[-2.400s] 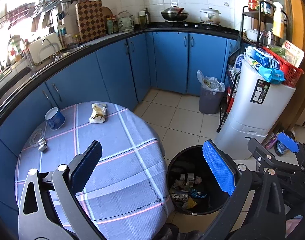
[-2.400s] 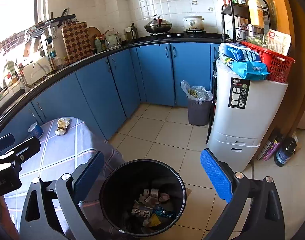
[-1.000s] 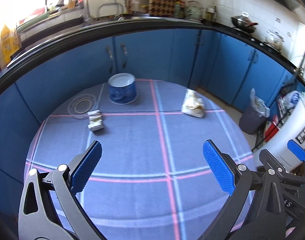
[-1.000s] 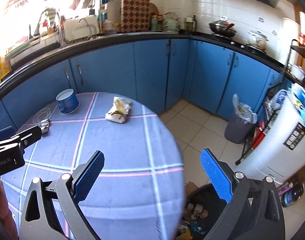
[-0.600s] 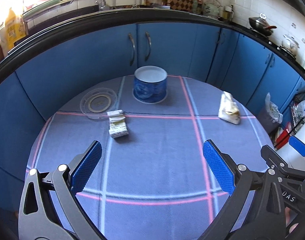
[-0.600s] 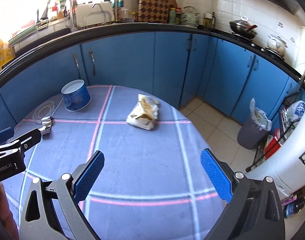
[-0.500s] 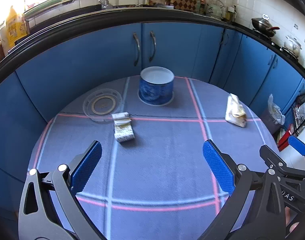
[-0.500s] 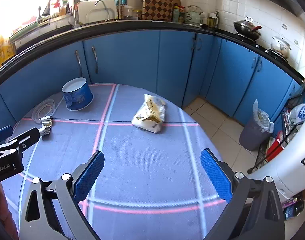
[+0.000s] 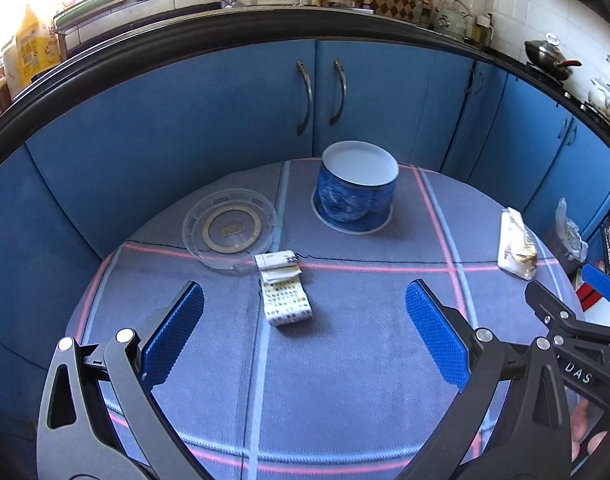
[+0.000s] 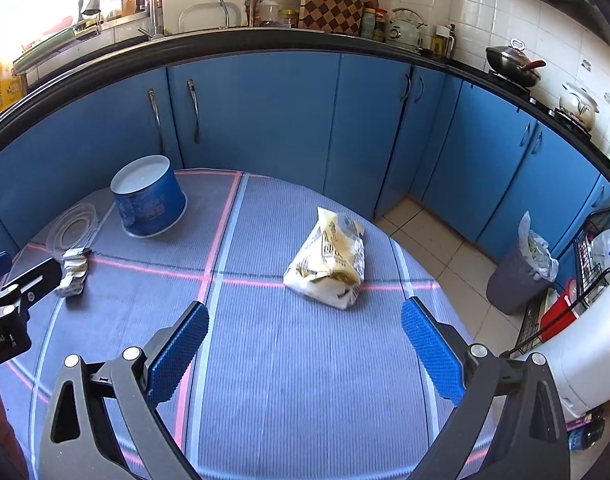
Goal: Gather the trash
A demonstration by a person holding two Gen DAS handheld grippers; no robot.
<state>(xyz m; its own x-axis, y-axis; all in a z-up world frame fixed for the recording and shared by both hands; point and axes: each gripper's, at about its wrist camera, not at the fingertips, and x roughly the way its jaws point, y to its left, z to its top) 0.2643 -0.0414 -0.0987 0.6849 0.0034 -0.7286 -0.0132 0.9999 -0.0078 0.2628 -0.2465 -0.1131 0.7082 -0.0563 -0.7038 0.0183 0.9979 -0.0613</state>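
Blue kitchen cabinets under a black countertop curve behind a round table covered with a grey-blue cloth crossed by pink and pale-blue stripes.

Left gripper: both blue-padded fingers are spread wide apart above the tabletop and hold nothing. Between and just beyond the fingertips lies a small flattened carton, printed with a fine pattern, its torn white flap pointing toward the far edge. A clear plastic lid lies flat just beyond the carton, near the far left edge; whether the two touch cannot be told. A blue tub stands mouth-down close to the far edge.

Right gripper: the fingers are likewise spread wide and empty, hovering over the near half of the tabletop. A crumpled white-and-yellow snack bag lies ahead of them near the right edge, well apart from the carton and the tub.

On the tiled floor past the right edge stands a grey bin lined with a plastic bag.
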